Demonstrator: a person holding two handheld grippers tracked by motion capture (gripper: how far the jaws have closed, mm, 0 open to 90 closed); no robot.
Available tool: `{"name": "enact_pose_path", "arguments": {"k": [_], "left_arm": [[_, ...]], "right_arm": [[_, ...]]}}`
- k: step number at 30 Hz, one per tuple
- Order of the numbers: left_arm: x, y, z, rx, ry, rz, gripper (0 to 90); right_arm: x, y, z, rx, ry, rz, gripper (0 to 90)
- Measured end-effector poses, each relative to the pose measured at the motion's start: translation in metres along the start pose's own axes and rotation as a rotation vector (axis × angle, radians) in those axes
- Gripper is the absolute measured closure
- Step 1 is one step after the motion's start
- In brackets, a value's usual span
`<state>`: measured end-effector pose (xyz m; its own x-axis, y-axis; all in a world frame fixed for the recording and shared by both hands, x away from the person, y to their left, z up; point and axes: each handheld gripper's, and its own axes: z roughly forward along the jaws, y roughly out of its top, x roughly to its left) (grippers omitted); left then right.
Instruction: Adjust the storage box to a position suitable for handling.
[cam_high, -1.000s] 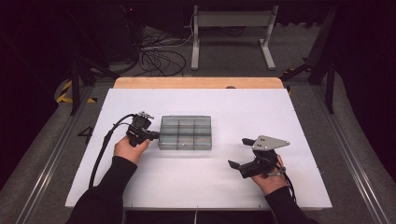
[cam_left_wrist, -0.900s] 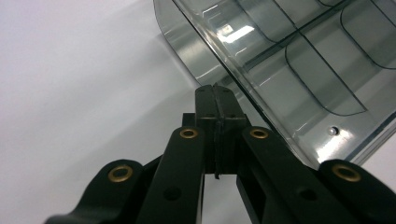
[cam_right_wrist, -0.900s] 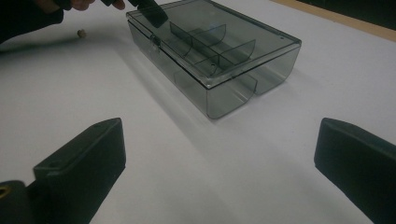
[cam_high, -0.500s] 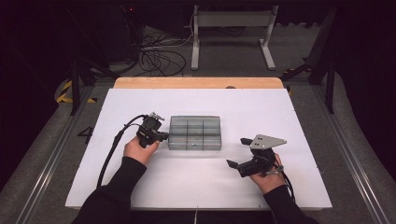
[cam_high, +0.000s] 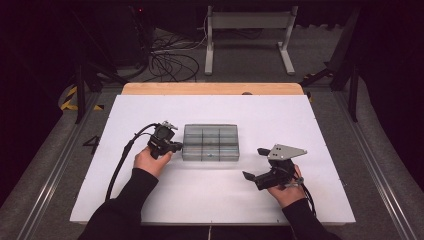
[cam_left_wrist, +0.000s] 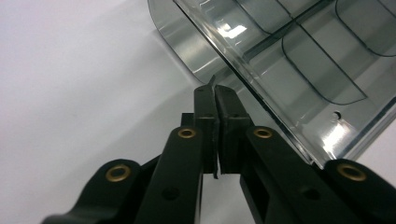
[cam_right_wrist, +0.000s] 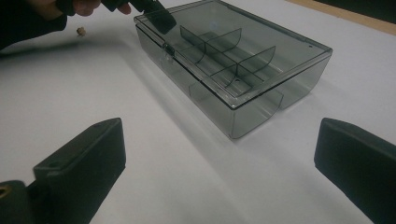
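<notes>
L tongs (cam_high: 176, 145) + box (cam_high: 210, 142) further right.

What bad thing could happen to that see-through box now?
The left gripper is shut at the left edge of the clear box, so a hard pull might drag or tip the whole box across the white table. The right gripper is open and apart from the box, so nothing steadies it. The thin lid edge might also slip free.
</notes>
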<state>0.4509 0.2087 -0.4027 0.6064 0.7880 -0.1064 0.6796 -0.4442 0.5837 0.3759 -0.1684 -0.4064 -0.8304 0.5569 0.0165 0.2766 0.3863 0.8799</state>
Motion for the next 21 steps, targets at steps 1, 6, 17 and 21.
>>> {"name": "enact_pose_path", "arguments": {"k": [1,6,17,21], "left_arm": [[0.000,0.000,0.000,0.000,0.000,0.000,85.1],[0.003,-0.005,-0.018,-0.068,0.011,0.017,66.0],[-0.016,-0.031,-0.062,-0.314,0.052,0.138,25.3],[-0.024,-0.041,-0.067,-0.372,0.037,0.144,21.4]], "right_arm": [[0.000,0.000,0.000,-0.001,0.000,0.002,2.3],[-0.001,0.001,-0.001,-0.007,0.006,0.006,2.3],[-0.001,0.009,0.002,-0.019,0.016,0.006,1.5],[0.000,0.013,0.002,-0.017,0.013,0.000,1.5]]}}
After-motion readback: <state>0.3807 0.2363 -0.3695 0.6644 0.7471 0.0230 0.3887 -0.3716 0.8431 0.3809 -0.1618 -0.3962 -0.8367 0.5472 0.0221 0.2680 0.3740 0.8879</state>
